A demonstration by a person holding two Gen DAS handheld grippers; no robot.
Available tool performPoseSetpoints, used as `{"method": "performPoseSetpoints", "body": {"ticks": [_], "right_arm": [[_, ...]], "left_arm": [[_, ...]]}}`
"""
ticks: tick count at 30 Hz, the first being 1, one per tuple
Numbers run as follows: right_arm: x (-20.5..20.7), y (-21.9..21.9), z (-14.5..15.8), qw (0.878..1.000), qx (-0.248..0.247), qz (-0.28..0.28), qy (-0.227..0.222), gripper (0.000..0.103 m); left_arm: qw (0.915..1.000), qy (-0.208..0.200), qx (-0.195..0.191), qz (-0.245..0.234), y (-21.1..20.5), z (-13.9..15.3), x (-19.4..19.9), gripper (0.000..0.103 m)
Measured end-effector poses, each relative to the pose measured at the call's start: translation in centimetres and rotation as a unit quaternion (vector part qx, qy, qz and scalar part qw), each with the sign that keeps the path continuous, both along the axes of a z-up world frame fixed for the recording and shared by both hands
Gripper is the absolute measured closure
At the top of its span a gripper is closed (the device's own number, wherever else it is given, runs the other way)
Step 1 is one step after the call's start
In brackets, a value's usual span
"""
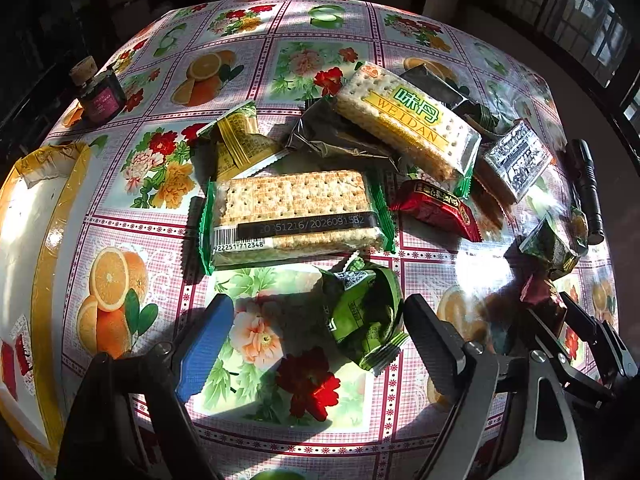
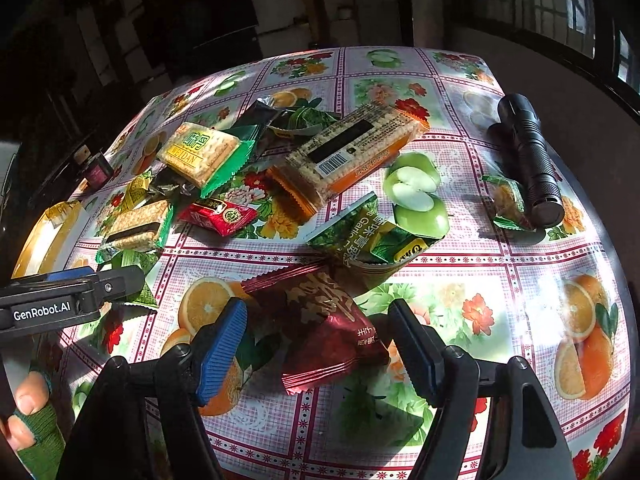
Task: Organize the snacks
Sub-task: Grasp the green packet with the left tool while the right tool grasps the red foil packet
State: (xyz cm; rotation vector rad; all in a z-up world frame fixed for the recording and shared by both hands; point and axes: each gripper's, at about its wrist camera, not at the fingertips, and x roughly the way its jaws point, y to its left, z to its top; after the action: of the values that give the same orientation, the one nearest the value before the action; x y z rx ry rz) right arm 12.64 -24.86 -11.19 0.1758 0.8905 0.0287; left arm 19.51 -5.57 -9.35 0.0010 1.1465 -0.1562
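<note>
Snack packets lie scattered on a fruit-and-flower tablecloth [image 1: 120, 240]. My left gripper [image 1: 320, 336] is open, its fingers either side of a small green packet [image 1: 364, 316] on the cloth. Beyond it lie a clear cracker pack with a barcode [image 1: 294, 212], a yellow WEIDAN cracker pack [image 1: 408, 120] and a red packet [image 1: 436, 208]. My right gripper [image 2: 316, 344] is open around a dark red packet [image 2: 324, 324]. Behind that lie a green pea packet [image 2: 368, 236], an orange cracker pack [image 2: 352, 152] and a small biscuit packet [image 2: 508, 200].
A white box with yellow tape [image 1: 36, 248] stands at the table's left edge. A small dark bottle [image 1: 100, 96] stands at the far left. A black flashlight [image 2: 528, 152] lies near the right edge. The left gripper's body [image 2: 60, 300] shows in the right wrist view.
</note>
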Motion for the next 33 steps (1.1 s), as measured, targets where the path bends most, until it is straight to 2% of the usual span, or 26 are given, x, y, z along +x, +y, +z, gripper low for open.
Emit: {"method": "performPoseSetpoints", "body": {"ticks": [2,3,4,5,7,9,13,19,23,33], "right_arm": [[0.2,0.6,-0.1,1.000,-0.014,0.007,0.004,0.041],[0.2,0.8,-0.1,1.000,-0.020,0.009,0.003,0.051],[0.2,1.0,-0.1,1.000,-0.023,0.013,0.003,0.055],[0.2,1.1,-0.1,1.000,-0.026,0.016,0.003,0.055],[0.1,1.3,-0.1,0.999,-0.029,0.019,0.002,0.055],[-0.1,1.3,0.0,1.000,-0.023,0.020,0.001,0.056],[-0.7,1.2,0.5,1.000,0.005,0.023,-0.007,0.060],[-2.3,2.3,1.2,0.999,0.030,0.032,-0.015,0.062],[-3.3,3.1,1.4,0.997,0.065,0.043,-0.018,0.063],[-5.1,6.8,2.0,0.993,0.090,0.075,-0.024,0.065]], "left_arm": [[1.0000,0.009,-0.001,0.003,0.1,-0.6,0.3,0.017],[0.9999,0.013,-0.001,0.004,0.2,-0.9,0.5,0.018],[1.0000,0.004,0.006,0.007,0.2,-0.8,0.4,0.019],[0.9999,-0.002,0.014,0.010,0.2,-0.8,0.4,0.029],[0.9998,-0.010,0.016,0.007,0.3,-0.4,0.3,0.061],[1.0000,-0.005,0.002,0.006,0.7,-0.3,0.3,0.061],[1.0000,-0.004,0.001,0.007,1.7,0.0,-0.2,0.066],[0.9994,-0.031,0.013,0.005,3.5,1.6,-2.8,0.066],[0.9987,-0.047,0.017,0.012,5.3,2.7,-4.8,0.066],[0.9969,-0.068,0.021,0.034,9.1,4.5,-7.9,0.066]]}}
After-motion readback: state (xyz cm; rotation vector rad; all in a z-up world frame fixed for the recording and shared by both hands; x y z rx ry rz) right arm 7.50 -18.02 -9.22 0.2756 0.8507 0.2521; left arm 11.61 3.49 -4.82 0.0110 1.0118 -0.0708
